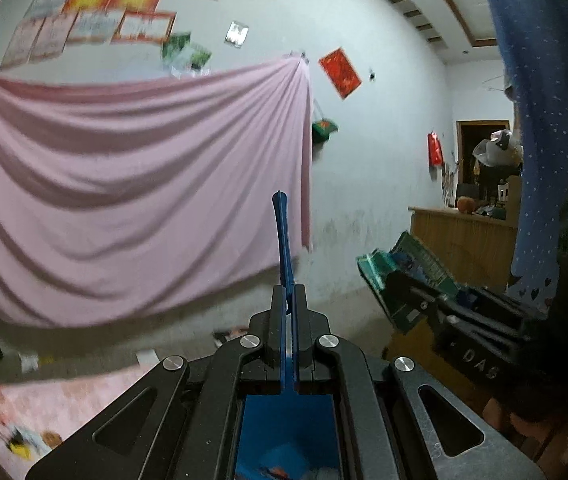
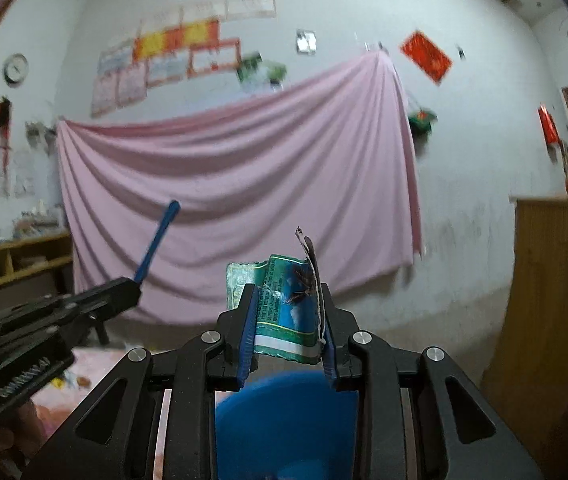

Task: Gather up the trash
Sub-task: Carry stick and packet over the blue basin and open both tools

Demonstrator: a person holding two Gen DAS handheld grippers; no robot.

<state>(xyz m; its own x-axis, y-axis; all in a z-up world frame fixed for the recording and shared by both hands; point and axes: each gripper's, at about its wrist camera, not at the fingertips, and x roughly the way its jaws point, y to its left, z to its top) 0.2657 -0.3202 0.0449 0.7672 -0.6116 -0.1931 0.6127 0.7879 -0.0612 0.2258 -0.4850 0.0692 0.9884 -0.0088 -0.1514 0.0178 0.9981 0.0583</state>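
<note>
Draped across a pale wall, the soft pink pleated cloth (image 2: 240,208) backs everything. Mid-frame in the right wrist view, the crumpled glossy green-and-blue wrapper (image 2: 287,312) is pinched between the right gripper's (image 2: 288,332) ribbed blue pads. The left gripper (image 1: 288,332) clamps a thin flat blue plastic handle (image 1: 284,240). Only the right view shows the round wall clock (image 2: 16,69), upper left.

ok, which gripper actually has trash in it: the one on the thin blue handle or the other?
The right gripper: its fingers clamp a crumpled green-and-blue wrapper. The left gripper is shut on only a thin blue handle, no trash.
</note>
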